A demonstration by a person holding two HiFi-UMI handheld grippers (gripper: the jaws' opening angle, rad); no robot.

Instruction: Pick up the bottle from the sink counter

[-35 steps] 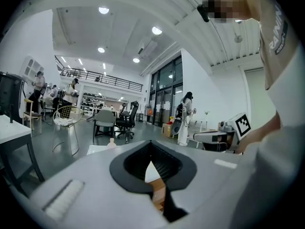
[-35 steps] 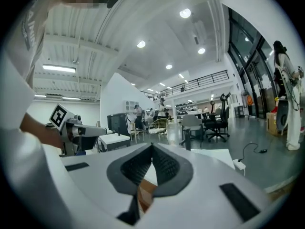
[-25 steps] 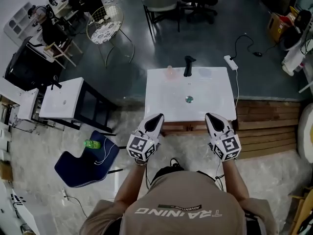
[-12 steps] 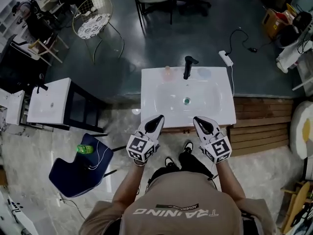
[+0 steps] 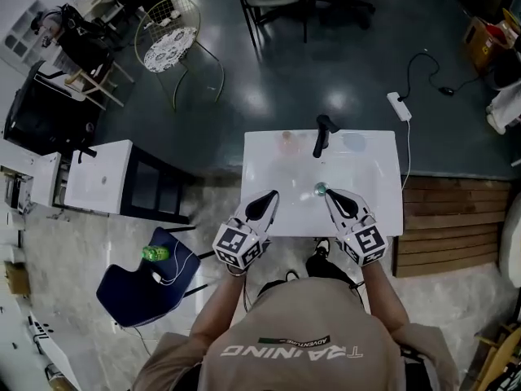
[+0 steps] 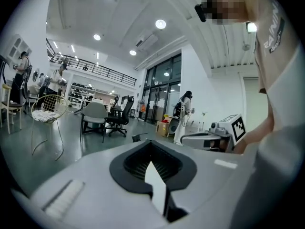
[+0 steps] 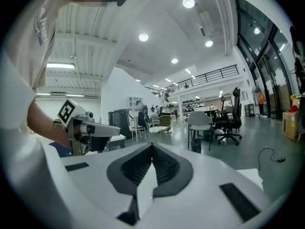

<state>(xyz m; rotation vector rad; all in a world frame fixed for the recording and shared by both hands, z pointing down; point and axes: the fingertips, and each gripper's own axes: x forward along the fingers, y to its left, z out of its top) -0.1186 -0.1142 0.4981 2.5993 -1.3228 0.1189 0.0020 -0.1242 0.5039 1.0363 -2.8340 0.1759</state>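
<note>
Your left gripper (image 5: pixel 265 201) reaches forward over the near left part of the sink counter (image 5: pixel 374 186), forearm angled in from your body, its jaws pressed together on nothing. The bottle (image 5: pixel 286 142) stands at the counter's far edge, just left of the faucet (image 5: pixel 324 134), well apart from both grippers. Your right gripper (image 5: pixel 337 199) tilts inward over the basin side, its jaws likewise closed and empty.

The person wears a beige short-sleeved T-shirt (image 5: pixel 303 344) printed "TRAINING". The left gripper (image 5: pixel 269 195) and right gripper (image 5: pixel 330 195) are pale grey, black-lined, with black-and-white marker cubes (image 5: pixel 237 246).
</note>
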